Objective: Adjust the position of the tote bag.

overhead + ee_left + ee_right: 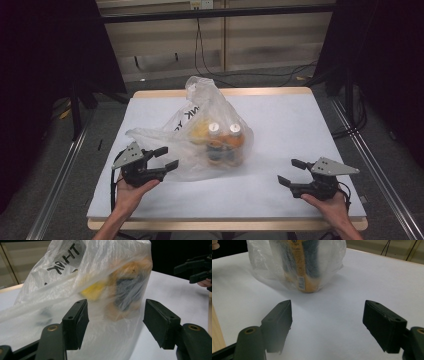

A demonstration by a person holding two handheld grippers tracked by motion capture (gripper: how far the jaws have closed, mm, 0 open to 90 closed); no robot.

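Note:
A clear plastic bag (210, 130) with black lettering stands in the middle of the white-covered table (290, 115). Inside it are two orange bottles with white caps (225, 142) and something yellow (200, 131). My left gripper (169, 156) is open at the bag's left lower edge. In the left gripper view the bag (100, 272) bulges between and behind the left gripper's (115, 325) jaws, and the pads do not press on it. My right gripper (287, 170) is open over bare table, right of the bag. The right gripper view looks past that gripper (327, 322) to the bagged bottle (304, 270).
The table's wooden front edge (225, 224) lies just below both hands. Metal rails (60, 170) run along the floor at each side, and cables (240, 75) lie behind the table. Dark curtains hang left and right.

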